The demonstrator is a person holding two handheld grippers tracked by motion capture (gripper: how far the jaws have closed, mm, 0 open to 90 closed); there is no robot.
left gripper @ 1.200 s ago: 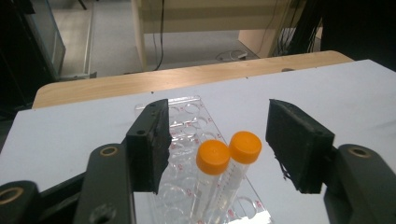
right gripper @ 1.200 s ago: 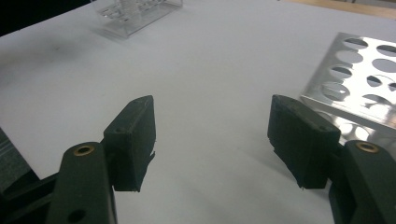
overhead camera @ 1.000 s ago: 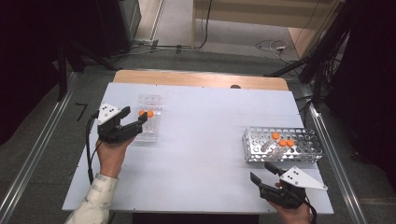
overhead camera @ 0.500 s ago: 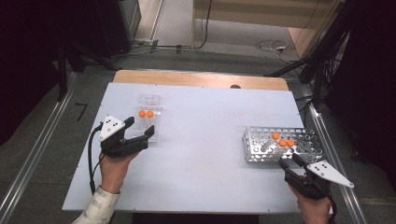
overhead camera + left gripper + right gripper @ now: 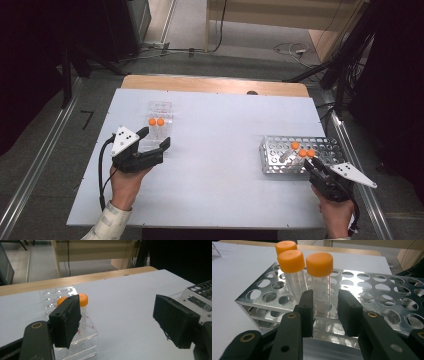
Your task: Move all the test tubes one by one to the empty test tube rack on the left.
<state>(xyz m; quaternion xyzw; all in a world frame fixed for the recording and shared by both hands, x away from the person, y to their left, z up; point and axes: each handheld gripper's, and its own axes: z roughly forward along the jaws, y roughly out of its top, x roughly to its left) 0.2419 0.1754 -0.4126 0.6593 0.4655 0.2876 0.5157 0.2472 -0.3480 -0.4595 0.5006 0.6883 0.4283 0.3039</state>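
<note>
Nearest tube [image 5: 320,282]: clear, orange-capped, standing upright in the metal rack [image 5: 372,287].
Two neighbouring tubes [image 5: 293,272]: orange-capped, standing upright just beside it.

Left gripper [image 5: 155,139], held in the left hand [image 5: 125,182] at the table's eight o'clock, points toward two o'clock with jaws spread wide and empty. Right gripper [image 5: 311,165], in the right hand [image 5: 336,212] at four o'clock, points toward eleven o'clock; its jaws have just been closing.
</note>
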